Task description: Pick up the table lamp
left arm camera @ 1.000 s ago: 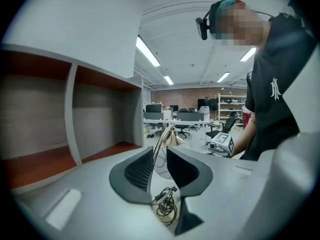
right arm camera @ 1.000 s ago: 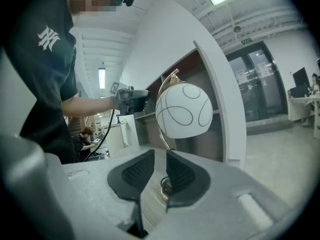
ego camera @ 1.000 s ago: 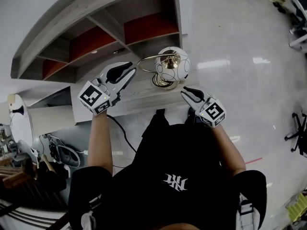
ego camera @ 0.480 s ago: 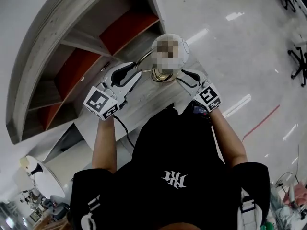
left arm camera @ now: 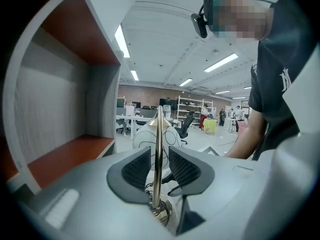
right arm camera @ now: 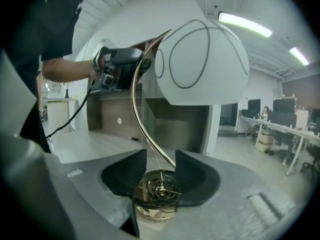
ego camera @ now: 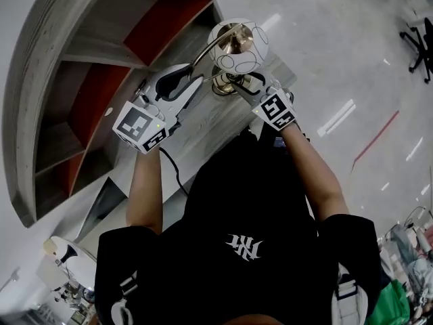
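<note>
The table lamp has a white globe shade (ego camera: 238,45), a curved brass stem (ego camera: 211,40) and a round brass base (ego camera: 225,87) on the grey desk top (ego camera: 203,131). My left gripper (ego camera: 196,87) reaches in from the left. In the left gripper view the stem (left arm camera: 157,149) stands in the gap of the left gripper (left arm camera: 160,169), close to the left pad; these jaws have just been closing a little. My right gripper (ego camera: 245,87) comes from the right. Its jaws have just been opening, and the base (right arm camera: 159,194) sits between them at the right gripper (right arm camera: 160,176).
A grey shelf unit with red back panels (ego camera: 162,26) stands behind the lamp. A black cable (ego camera: 173,176) hangs from the left gripper over the desk's front edge. A small pen (right arm camera: 133,139) lies on the desk. The shiny floor (ego camera: 338,59) spreads to the right.
The right gripper has moved from the desk's near edge up to the lamp base and spread its jaws. The left gripper has sunk toward the stem. The head camera has swung.
</note>
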`<state>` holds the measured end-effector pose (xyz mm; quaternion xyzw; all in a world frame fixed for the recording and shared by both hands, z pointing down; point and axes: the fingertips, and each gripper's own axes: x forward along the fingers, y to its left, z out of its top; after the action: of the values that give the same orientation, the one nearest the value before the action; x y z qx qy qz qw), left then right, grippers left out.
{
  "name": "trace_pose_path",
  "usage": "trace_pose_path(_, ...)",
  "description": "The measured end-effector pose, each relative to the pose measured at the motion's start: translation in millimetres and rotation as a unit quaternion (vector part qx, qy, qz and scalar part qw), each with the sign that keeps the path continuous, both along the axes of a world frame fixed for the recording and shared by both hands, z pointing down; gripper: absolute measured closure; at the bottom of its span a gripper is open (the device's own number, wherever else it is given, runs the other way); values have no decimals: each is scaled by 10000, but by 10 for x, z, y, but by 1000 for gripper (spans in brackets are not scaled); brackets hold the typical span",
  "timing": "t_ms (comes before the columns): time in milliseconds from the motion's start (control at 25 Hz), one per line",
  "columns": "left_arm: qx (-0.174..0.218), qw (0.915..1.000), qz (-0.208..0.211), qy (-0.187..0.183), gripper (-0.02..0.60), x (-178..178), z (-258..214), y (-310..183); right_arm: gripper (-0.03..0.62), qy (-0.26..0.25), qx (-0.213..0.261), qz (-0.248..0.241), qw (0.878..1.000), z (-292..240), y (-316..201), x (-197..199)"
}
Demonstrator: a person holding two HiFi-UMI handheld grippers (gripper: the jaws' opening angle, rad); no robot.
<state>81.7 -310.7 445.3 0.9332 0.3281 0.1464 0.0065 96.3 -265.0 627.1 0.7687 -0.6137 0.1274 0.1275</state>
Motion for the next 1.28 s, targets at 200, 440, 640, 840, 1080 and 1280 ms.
trace_pose_path(200, 0, 10000, 70, 33, 478, 51, -6, 6, 421, 671, -303, 43, 9973, 69, -189, 44)
trace_pose_path(440, -34, 9999, 147, 74, 513, 90, -10, 32, 421, 1012, -272, -91, 9944, 30, -393, -31)
trace_pose_path(640, -27, 9996, 256, 91, 544, 96, -26, 69, 421, 1148, -101, -254, 9930, -134, -520, -123)
trace_pose_path(840, -19, 9995, 297, 79, 555, 90, -36, 88, 424, 1307, -66, -375, 9907, -175, -650, -198)
trace_pose_path(1080, -46, 9994, 344, 40, 557, 83, -28, 89, 484, 1577, -25, -457, 9864, -258, -723, -288)
trace_pose_path(1280, -137, 9992, 364, 41, 557, 86, -35, 92, 537, 1586, -47, -519, 9860, -238, -746, -340)
